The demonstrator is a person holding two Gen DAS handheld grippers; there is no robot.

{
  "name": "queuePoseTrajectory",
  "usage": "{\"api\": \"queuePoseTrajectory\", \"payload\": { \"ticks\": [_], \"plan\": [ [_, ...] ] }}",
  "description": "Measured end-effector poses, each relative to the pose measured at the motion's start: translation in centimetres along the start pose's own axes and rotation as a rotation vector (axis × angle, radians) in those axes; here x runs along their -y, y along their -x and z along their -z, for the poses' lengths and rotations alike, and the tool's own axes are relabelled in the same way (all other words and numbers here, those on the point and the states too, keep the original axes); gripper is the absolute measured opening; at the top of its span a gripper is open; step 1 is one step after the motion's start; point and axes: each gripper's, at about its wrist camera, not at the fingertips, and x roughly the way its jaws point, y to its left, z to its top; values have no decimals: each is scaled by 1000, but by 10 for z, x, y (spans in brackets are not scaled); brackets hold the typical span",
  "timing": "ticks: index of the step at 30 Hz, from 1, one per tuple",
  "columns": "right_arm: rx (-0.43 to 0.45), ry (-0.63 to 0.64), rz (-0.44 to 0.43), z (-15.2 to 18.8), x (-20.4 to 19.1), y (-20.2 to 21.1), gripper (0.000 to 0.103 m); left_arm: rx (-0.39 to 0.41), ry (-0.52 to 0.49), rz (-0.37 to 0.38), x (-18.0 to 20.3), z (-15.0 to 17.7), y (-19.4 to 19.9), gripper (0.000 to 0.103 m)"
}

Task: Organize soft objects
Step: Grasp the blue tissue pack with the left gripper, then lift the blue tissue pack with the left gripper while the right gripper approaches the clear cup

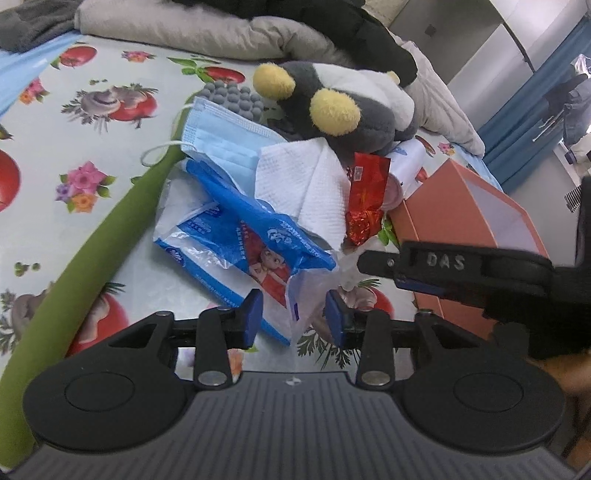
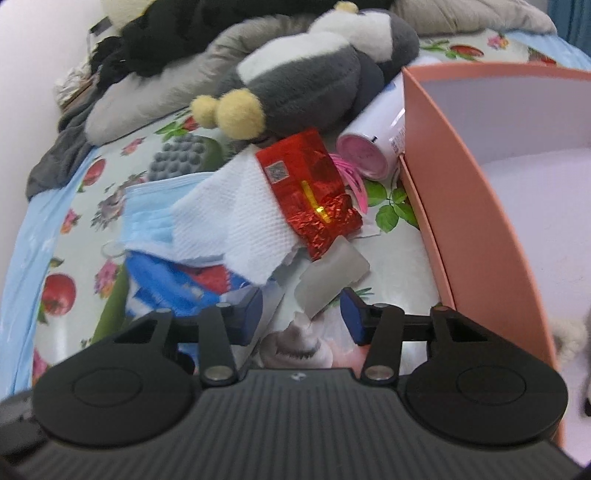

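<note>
The left gripper (image 1: 294, 315) has its blue-padded jaws parted with nothing clamped; the near corner of the blue tissue packet (image 1: 240, 243) lies in the gap between the pads, though contact with either pad cannot be told. It is held low and points toward twelve o'clock across the fruit-print tablecloth (image 1: 74, 122). At its two o'clock the right gripper's finger comes in from the right, its tip just above a crumpled scrap beside the orange box (image 1: 465, 206). The right gripper (image 2: 301, 314) likewise has its jaws apart and grips nothing; a translucent soft block (image 2: 332, 271) lies just ahead of the gap, at twelve o'clock, apart from both pads. The soft things are heaped ahead of both tools: a white paper towel (image 2: 240, 218) overlaps a blue face mask (image 2: 147, 218), and a red foil packet (image 2: 310, 192) rests on the towel's right edge. Beyond, at twelve o'clock, lies a grey-and-white plush toy (image 2: 303, 81) with yellow feet, against a beige cushion (image 1: 184, 29). A white bottle with a pink cap (image 2: 369, 147) lies on its side against the box's wall at one o'clock. A green foam tube (image 1: 92, 243) runs diagonally from seven toward eleven o'clock in the left view.
</note>
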Motion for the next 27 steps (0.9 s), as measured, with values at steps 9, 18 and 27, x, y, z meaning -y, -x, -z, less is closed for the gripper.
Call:
{"api": "queuePoseTrajectory", "payload": {
  "ticks": [9,18,27],
  "plan": [
    [-72,-11,-5,-4,7,-29,13,24,-35,-19,5,-3,-14,4],
    [-52,35,0,7,3,-5,6,63,-74,-22,16,8,16,1],
    [-50,76,-4,38,-4,34,6,66,-56,-8,15,43,67,1]
  ]
}}
